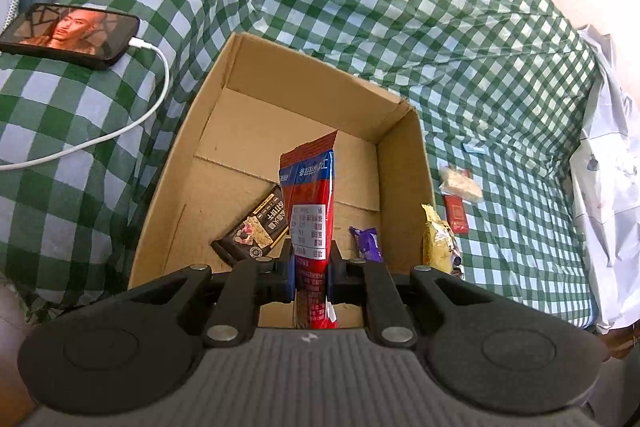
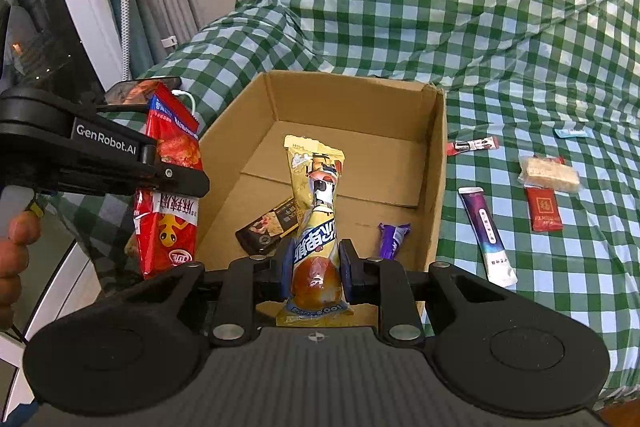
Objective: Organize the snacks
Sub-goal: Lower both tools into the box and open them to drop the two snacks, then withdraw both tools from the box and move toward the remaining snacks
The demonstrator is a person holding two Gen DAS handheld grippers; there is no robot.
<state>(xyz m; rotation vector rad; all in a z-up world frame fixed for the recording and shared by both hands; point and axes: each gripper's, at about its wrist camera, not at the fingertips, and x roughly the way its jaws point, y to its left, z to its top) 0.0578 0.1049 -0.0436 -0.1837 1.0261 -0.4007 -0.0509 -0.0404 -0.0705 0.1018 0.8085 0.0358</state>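
The left gripper point(image 1: 311, 269) is clamped on a red crinkly snack bag point(image 1: 310, 203) and the right gripper point(image 2: 316, 269) on a yellow plastic snack packet point(image 2: 316, 211), both above the near edge of the open brown cardboard box point(image 2: 434, 163), where a dark biscuit pack point(image 2: 266, 227) and purple wrapped candy point(image 2: 393, 241) lie, on green checked cloth point(image 2: 440, 7).

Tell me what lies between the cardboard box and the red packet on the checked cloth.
In the right wrist view, a white and purple tube sachet lies on the cloth between the cardboard box and the red packet. Nothing else lies there.
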